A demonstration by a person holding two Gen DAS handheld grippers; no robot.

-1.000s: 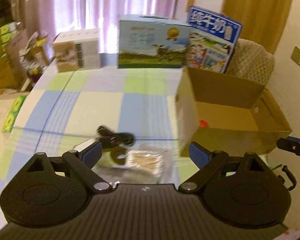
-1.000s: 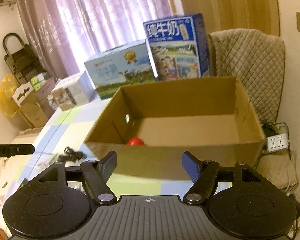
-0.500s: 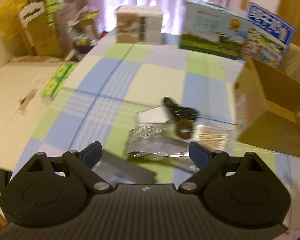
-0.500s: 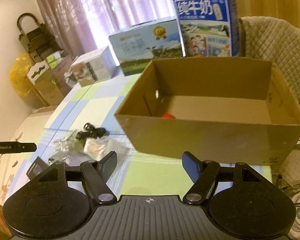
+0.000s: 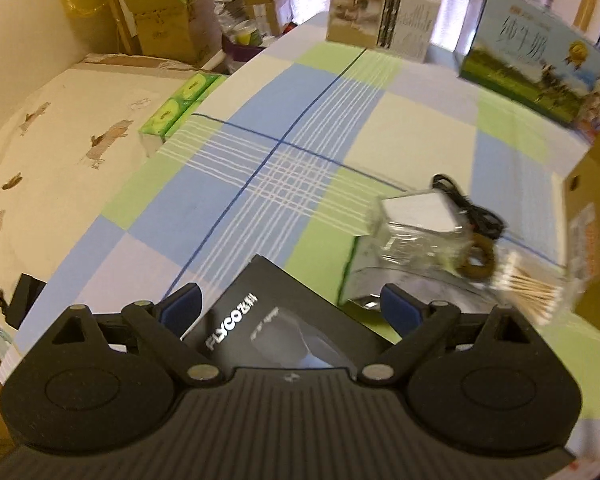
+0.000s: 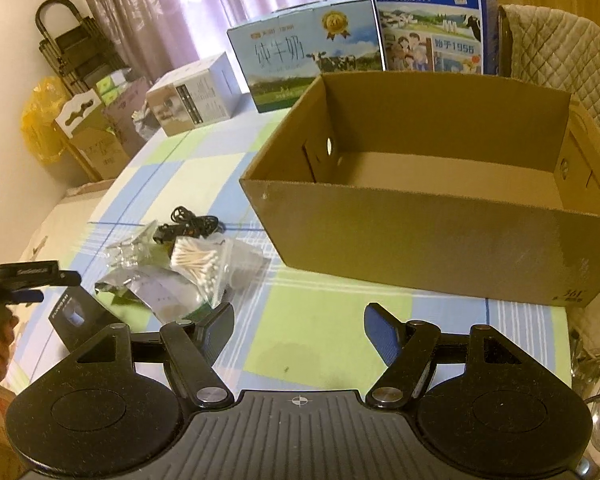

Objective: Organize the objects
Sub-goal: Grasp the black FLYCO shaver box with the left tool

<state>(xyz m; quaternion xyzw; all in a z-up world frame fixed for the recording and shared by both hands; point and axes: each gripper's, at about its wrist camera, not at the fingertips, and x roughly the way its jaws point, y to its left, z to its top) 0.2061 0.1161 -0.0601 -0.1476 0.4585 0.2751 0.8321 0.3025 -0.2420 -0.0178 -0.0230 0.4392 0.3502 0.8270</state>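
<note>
A black box (image 5: pixel 276 320) printed FLYCO lies on the checked tablecloth, its far corner between the wide-apart fingers of my open left gripper (image 5: pixel 290 306). The same black box (image 6: pixel 74 314) shows under the left gripper (image 6: pixel 18 284) in the right wrist view. To its right lie clear bags (image 5: pixel 412 240), a bag of cotton swabs (image 6: pixel 198 260), a brown ring (image 5: pixel 478 260) and a coiled black cable (image 6: pixel 190 224). An open cardboard box (image 6: pixel 420 232) stands on the right. My right gripper (image 6: pixel 300 324) hovers open over the tablecloth in front of it.
Two milk cartons (image 6: pixel 312 60) (image 6: pixel 432 16) and a small white box (image 6: pixel 192 100) stand along the table's far edge. Green tissue packs (image 5: pixel 180 108) sit by the left edge. Boxes and a yellow bag (image 6: pixel 46 120) crowd the floor beyond. A quilted chair (image 6: pixel 560 52) is behind the cardboard box.
My left gripper swung left and drew back, so the black box now sits between its fingers. My right gripper rose and pulled back; the loose items came into its view.
</note>
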